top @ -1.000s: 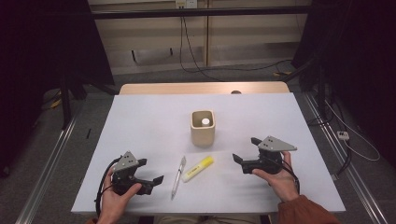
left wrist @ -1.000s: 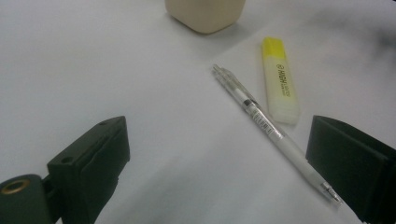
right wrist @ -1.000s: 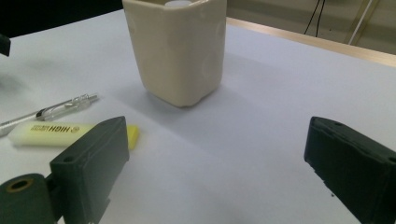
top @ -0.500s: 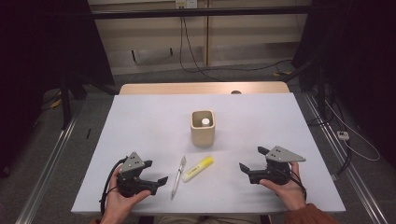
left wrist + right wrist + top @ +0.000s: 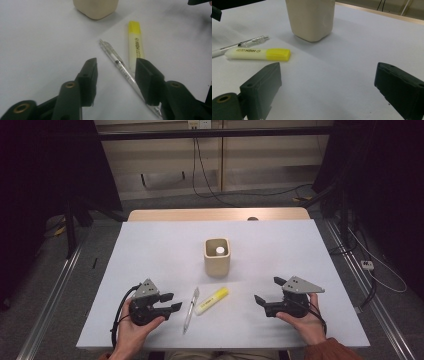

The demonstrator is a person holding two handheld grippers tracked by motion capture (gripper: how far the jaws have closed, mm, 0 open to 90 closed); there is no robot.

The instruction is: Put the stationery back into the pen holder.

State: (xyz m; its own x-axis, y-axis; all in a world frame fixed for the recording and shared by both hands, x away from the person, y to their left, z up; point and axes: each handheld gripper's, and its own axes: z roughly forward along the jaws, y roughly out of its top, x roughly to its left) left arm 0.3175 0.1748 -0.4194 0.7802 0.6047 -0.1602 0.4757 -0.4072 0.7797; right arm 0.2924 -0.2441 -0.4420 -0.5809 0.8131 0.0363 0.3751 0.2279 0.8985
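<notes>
Though near left gripper (image 5: 169,302), pen (image 5: 190,309) untouched.

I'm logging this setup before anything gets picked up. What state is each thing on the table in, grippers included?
Pen: flat on the table, untouched.
Highlighter: flat beside the pen, cap on.
Cup: upright, small white thing inside.
Left gripper: jaws just been closing, nothing between them.
Right gripper: wide open, empty.

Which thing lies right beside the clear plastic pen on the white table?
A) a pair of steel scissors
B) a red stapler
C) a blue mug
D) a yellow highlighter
D: the yellow highlighter lies just right of the clear plastic pen on the white table.
</notes>
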